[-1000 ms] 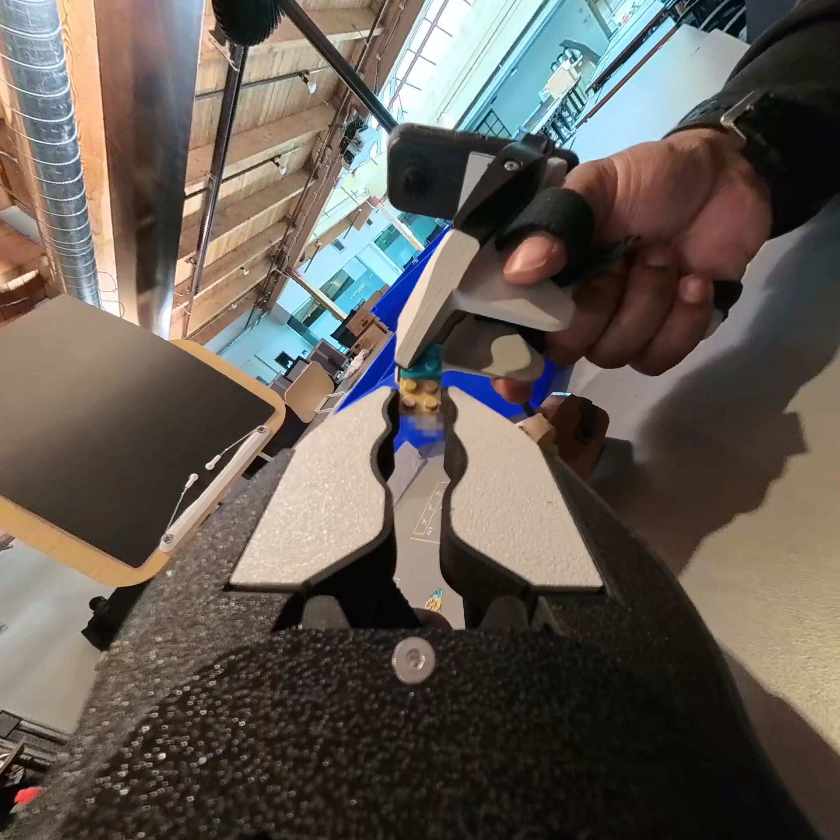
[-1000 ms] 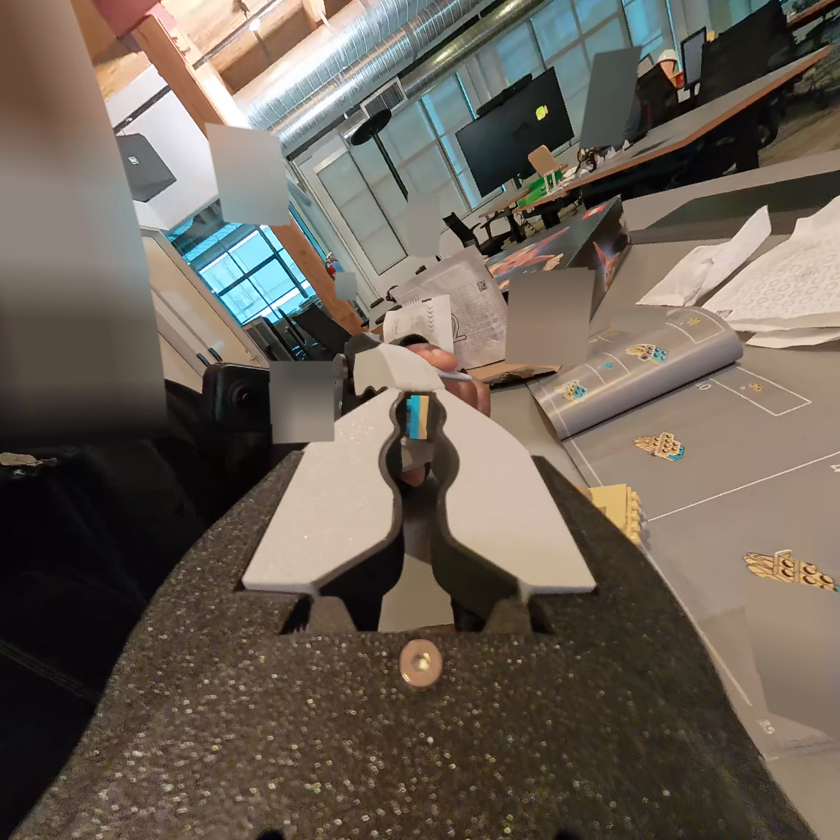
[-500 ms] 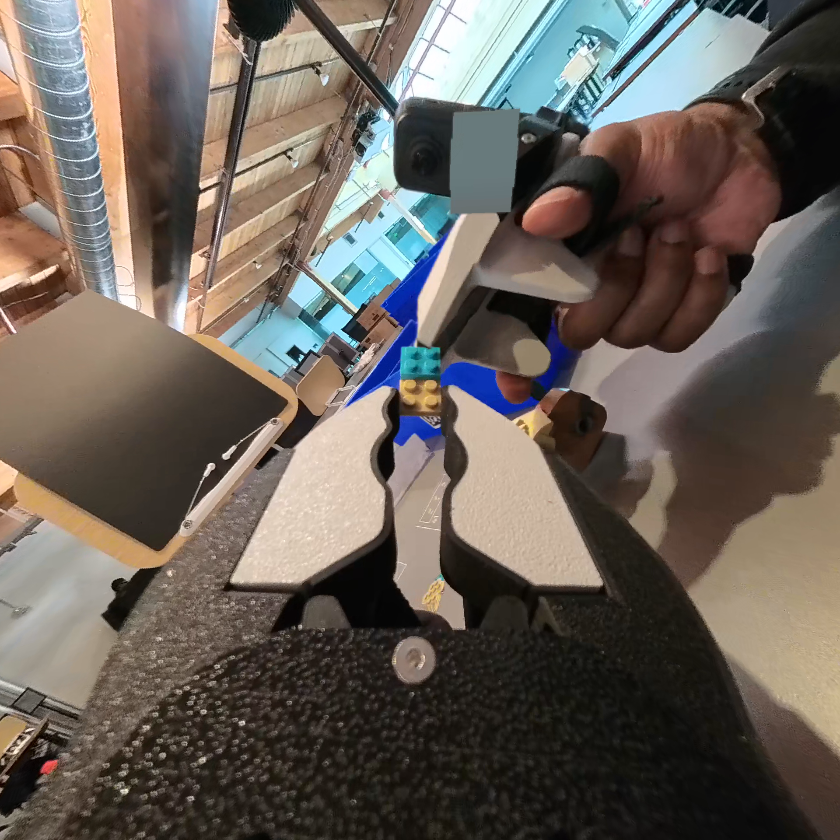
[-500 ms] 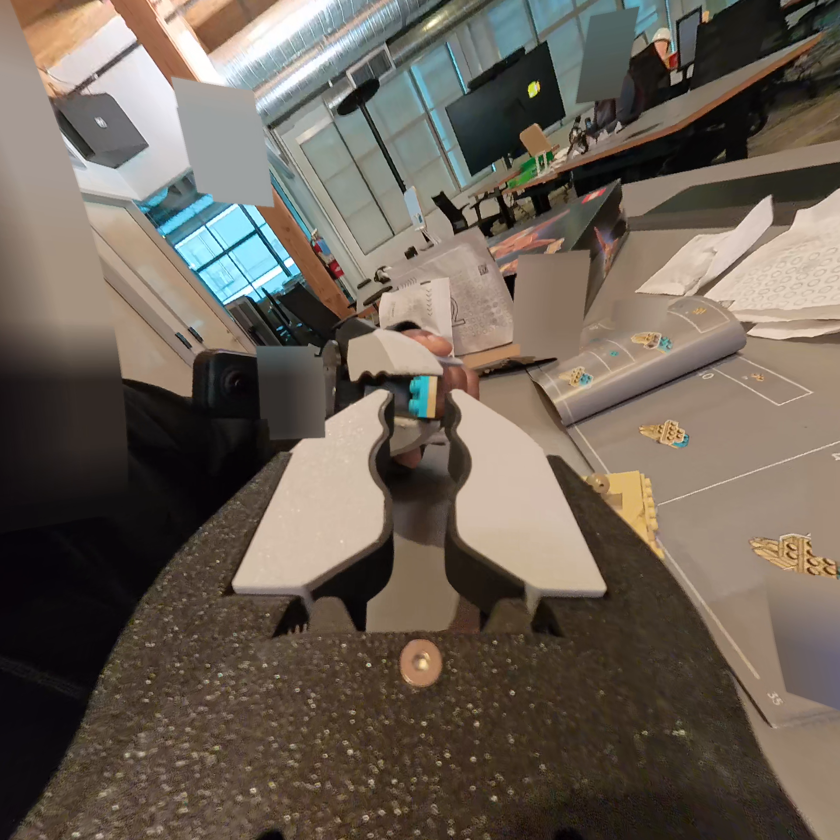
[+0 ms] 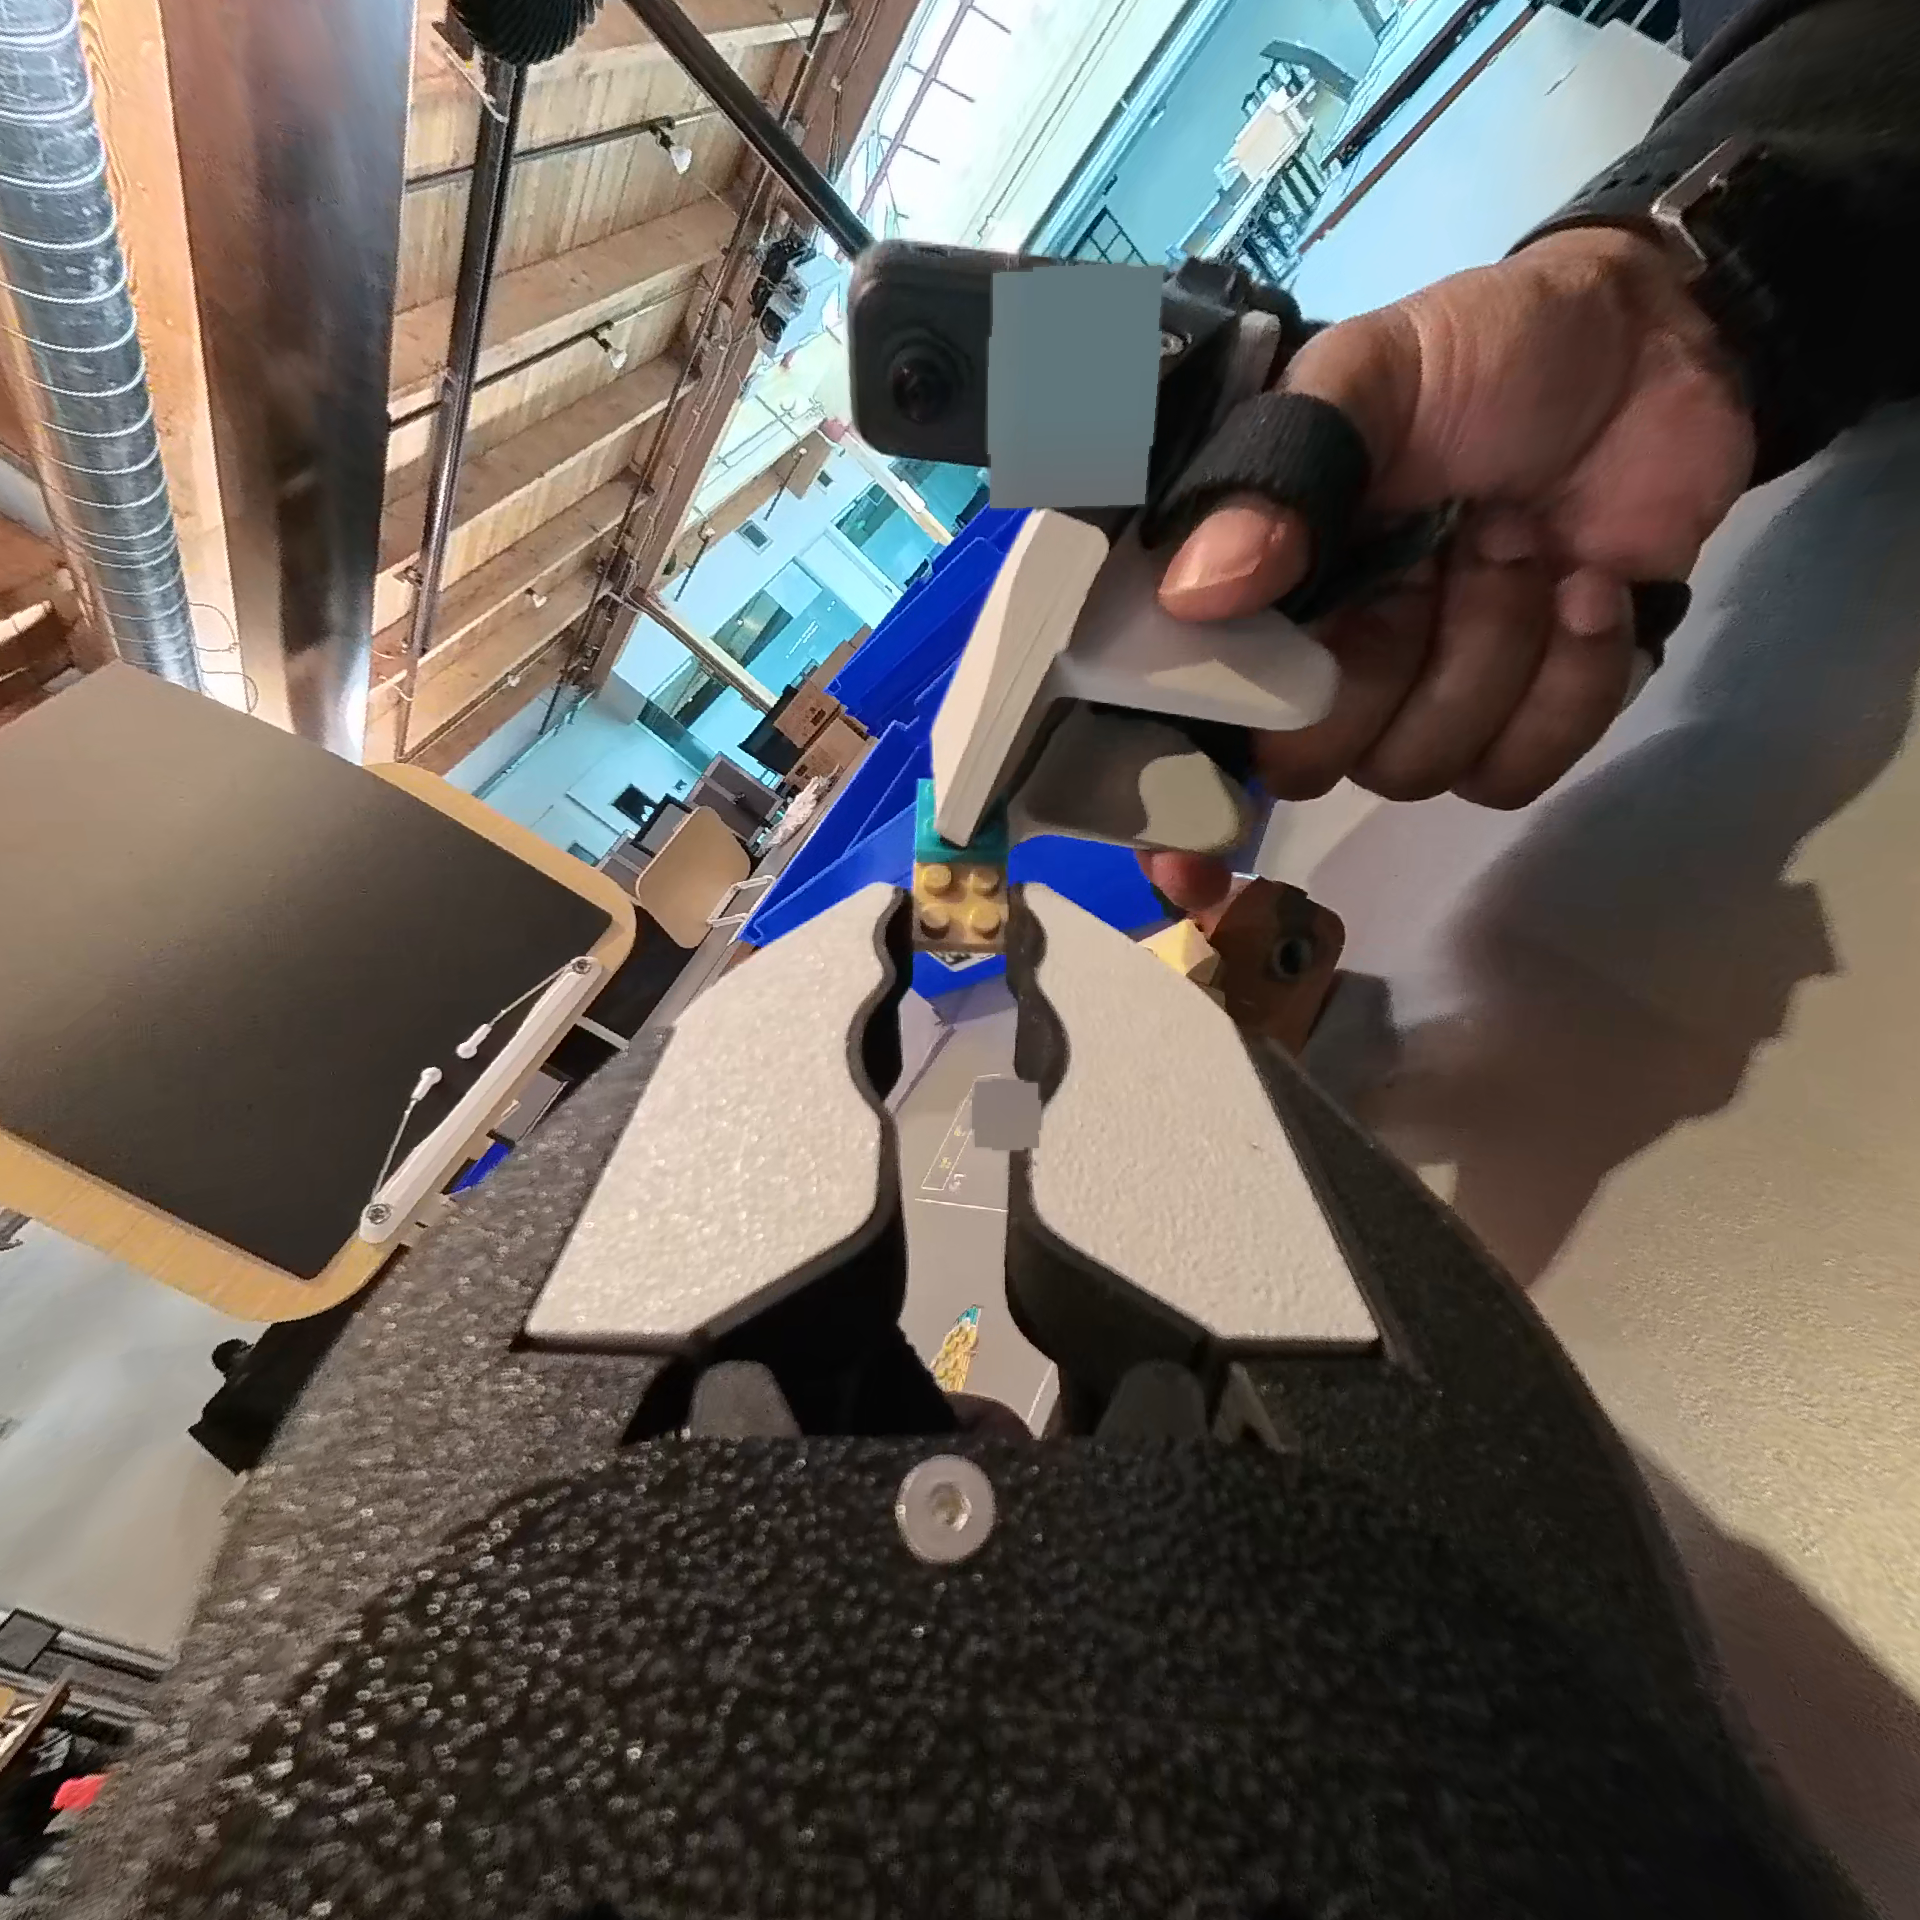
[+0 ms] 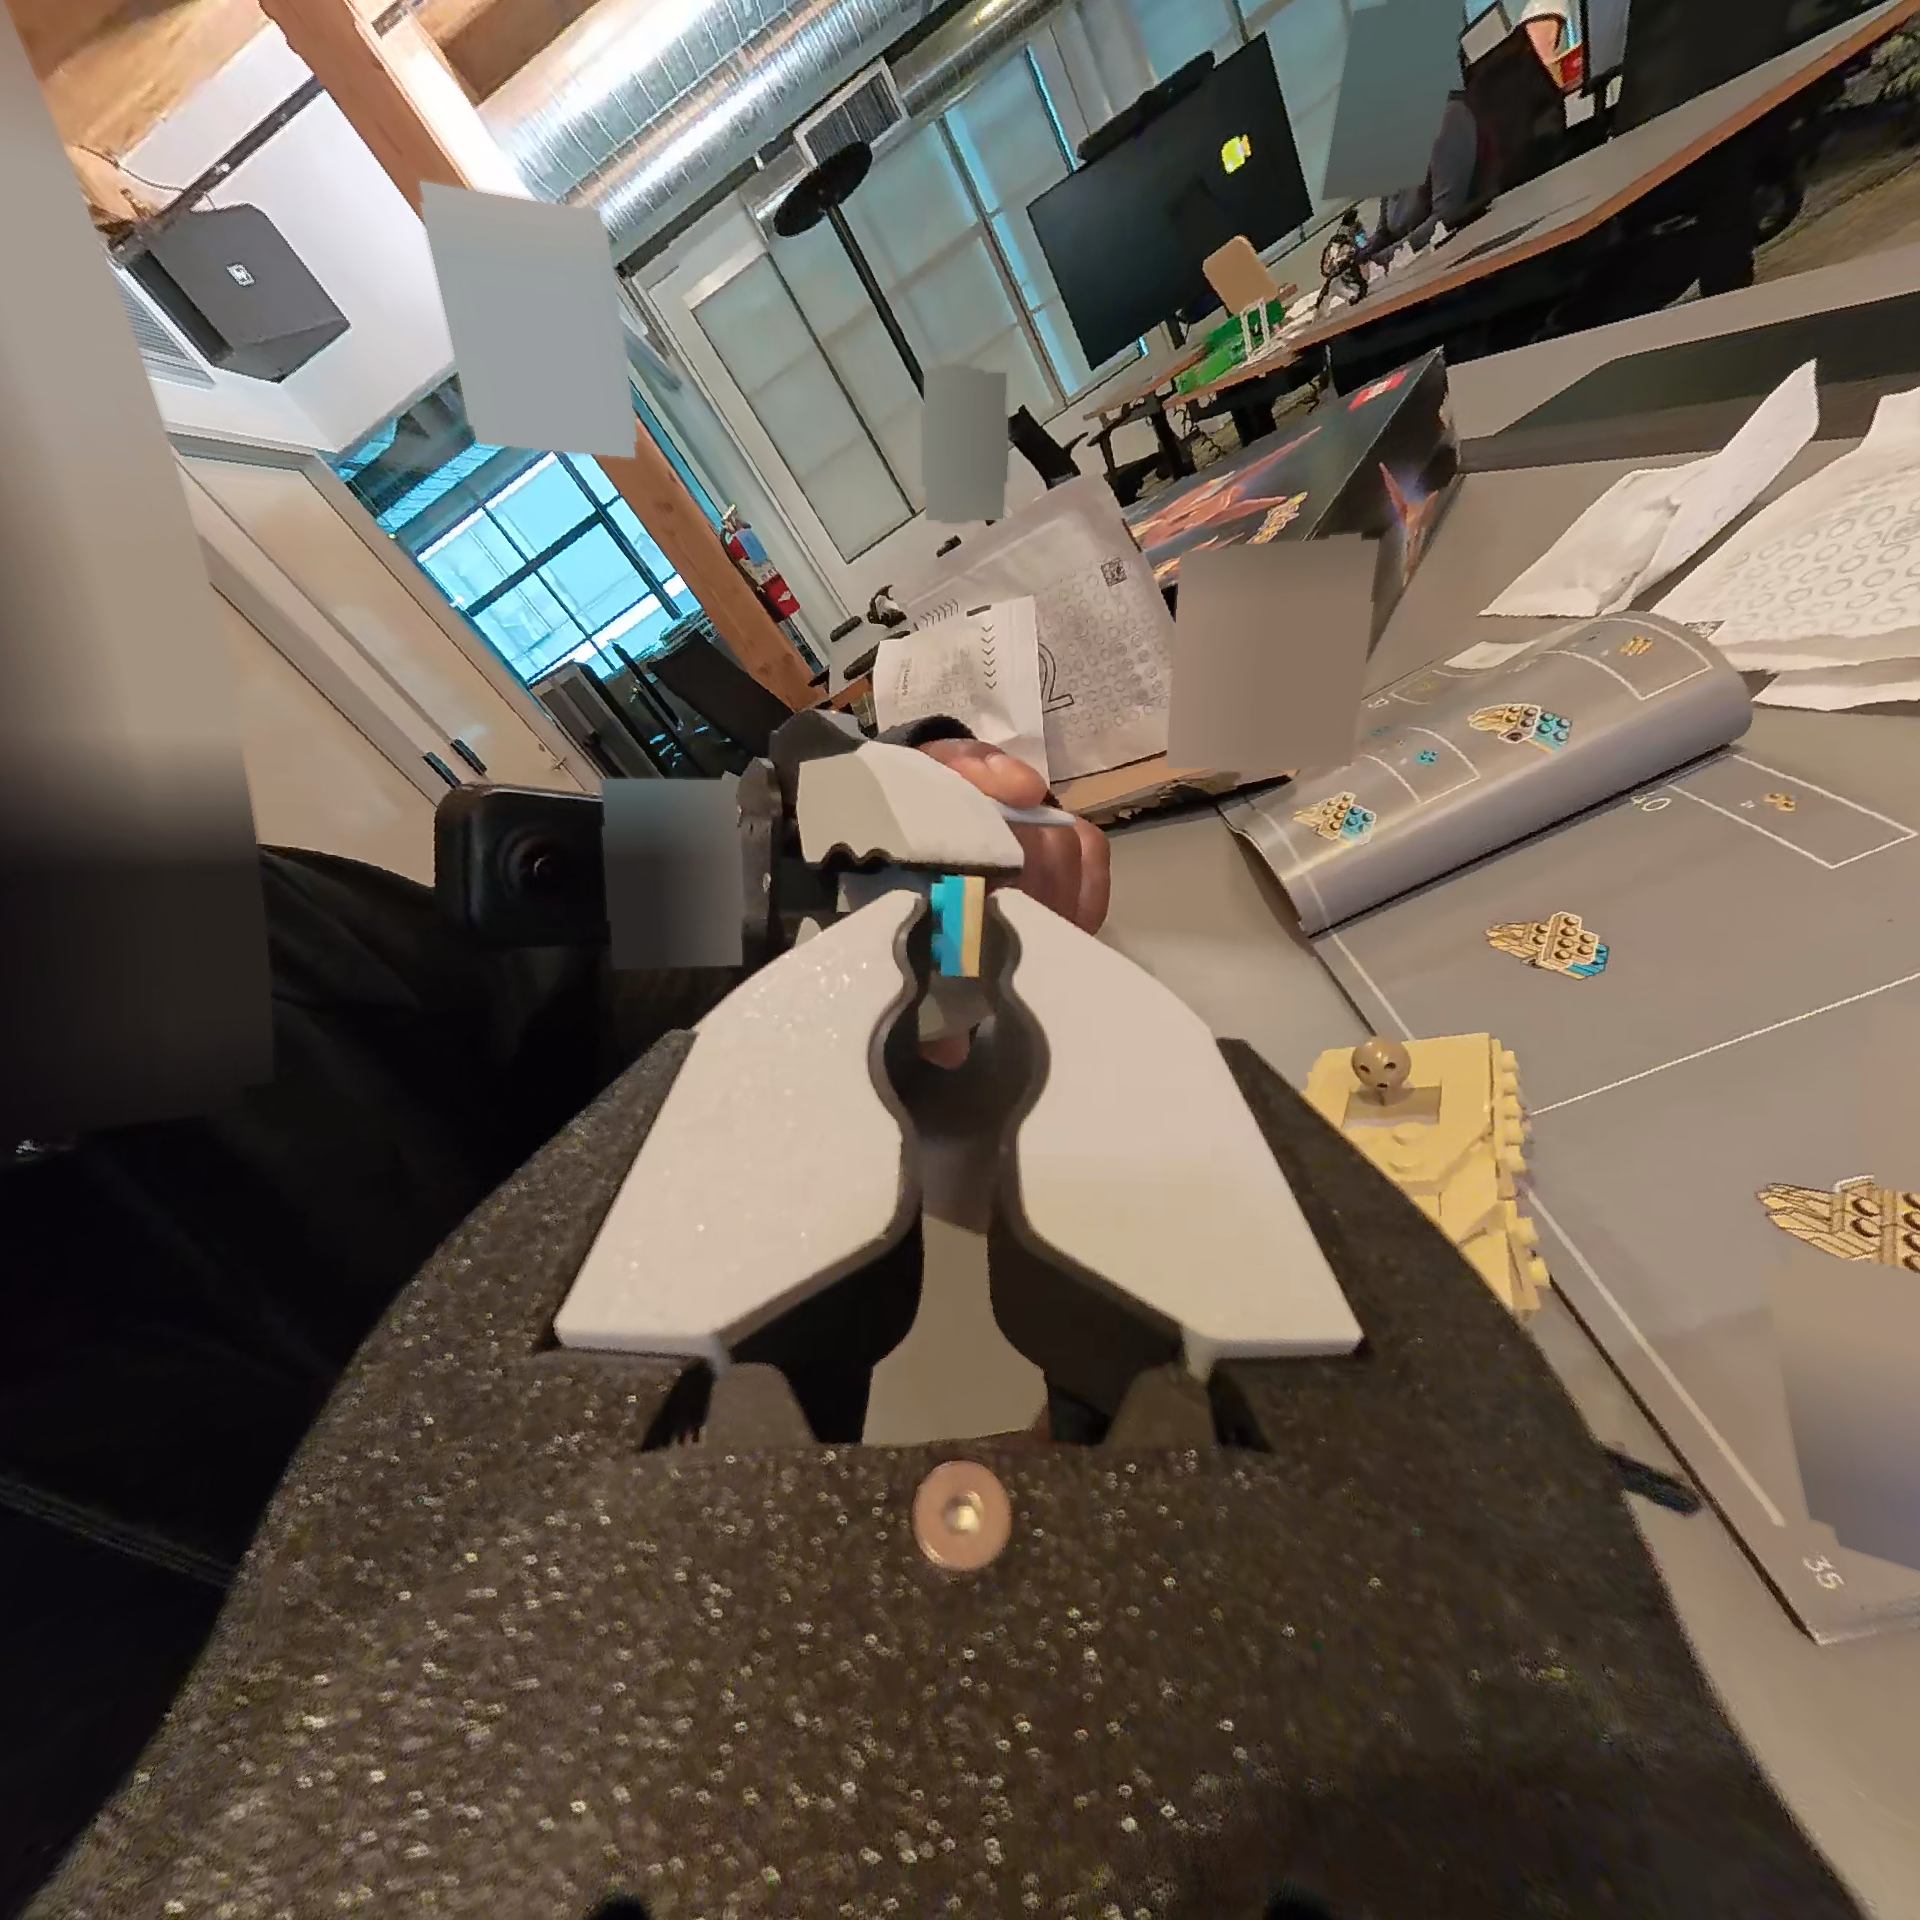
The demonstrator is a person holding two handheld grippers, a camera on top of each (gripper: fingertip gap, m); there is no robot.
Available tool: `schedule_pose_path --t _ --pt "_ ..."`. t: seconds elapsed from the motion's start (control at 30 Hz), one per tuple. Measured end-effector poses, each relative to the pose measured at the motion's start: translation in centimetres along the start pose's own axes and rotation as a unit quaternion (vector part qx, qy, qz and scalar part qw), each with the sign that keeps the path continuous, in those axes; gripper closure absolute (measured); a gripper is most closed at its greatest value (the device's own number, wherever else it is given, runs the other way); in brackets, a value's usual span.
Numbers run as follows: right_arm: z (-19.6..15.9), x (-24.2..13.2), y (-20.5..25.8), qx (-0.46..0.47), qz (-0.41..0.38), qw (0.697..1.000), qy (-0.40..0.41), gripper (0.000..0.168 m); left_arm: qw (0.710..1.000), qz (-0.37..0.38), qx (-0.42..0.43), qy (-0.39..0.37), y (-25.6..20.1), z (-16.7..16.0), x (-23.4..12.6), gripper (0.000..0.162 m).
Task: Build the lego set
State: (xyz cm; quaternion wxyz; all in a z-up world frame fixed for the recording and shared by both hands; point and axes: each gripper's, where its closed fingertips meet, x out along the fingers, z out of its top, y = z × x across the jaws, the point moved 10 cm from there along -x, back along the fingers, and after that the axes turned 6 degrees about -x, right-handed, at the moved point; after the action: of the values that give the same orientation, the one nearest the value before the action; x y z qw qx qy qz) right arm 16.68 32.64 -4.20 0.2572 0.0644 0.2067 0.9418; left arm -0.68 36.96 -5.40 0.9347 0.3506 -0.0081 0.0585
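the tan lego plate [image 5: 961, 908] sits pinched between the tips of the left gripper [image 5: 961, 920], fingers narrow around it. a teal lego plate [image 5: 954, 844] adjoins it on the far side, where the right gripper [image 6: 958, 925] closes its fingertips on the stacked pair, edge-on between them.

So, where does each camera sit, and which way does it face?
Left wrist view: sits on the left gripper, tilted up toward the ceiling; shows its own fingers, shut on the tan plate, plus the right gripper and hand.
Right wrist view: sits on the right gripper, facing across the table; shows its own fingers closed on the bricks.
Shared: the bricks, both grippers.
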Motion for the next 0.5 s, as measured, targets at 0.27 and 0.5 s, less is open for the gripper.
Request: schedule_pose_path --t 0.27,0.5 --pt "-0.11 -0.11 0.09 -0.010 0.021 1.000 0.000 0.160 1.000 -0.013 -0.006 -0.018 -0.04 0.12 -0.18 0.145" --pt "-0.14 -0.05 0.11 -0.008 0.027 1.000 -0.006 0.160 1.000 -0.015 -0.011 -0.024 0.01 0.16 -0.28 0.145"
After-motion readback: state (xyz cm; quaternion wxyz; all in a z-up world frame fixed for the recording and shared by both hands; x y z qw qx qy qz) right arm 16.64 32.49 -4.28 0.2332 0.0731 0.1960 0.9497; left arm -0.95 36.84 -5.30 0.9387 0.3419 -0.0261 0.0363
